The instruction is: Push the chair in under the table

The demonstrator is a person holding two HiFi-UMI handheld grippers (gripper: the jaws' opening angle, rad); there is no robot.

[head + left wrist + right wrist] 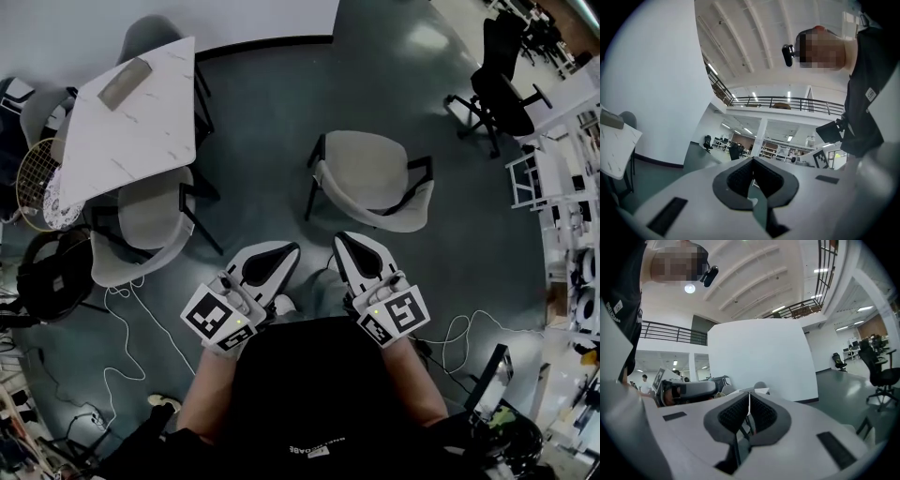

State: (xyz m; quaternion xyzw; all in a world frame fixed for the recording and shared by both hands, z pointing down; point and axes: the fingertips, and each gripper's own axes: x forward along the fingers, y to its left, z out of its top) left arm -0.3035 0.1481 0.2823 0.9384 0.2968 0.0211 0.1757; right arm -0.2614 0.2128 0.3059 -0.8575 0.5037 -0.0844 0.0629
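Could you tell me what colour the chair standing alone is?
The chair is light grey, black-framed; head view.

**Chair** (370,178): grey padded shell seat on a black frame with black armrests. It stands upright on its legs at 1 o'clock in the head view, with its curved back turned toward 5 o'clock.

**Table** (141,131): white, marble-patterned square top, at 10 o'clock.

The chair stands well apart from the table, off its 3 o'clock side, not under it.
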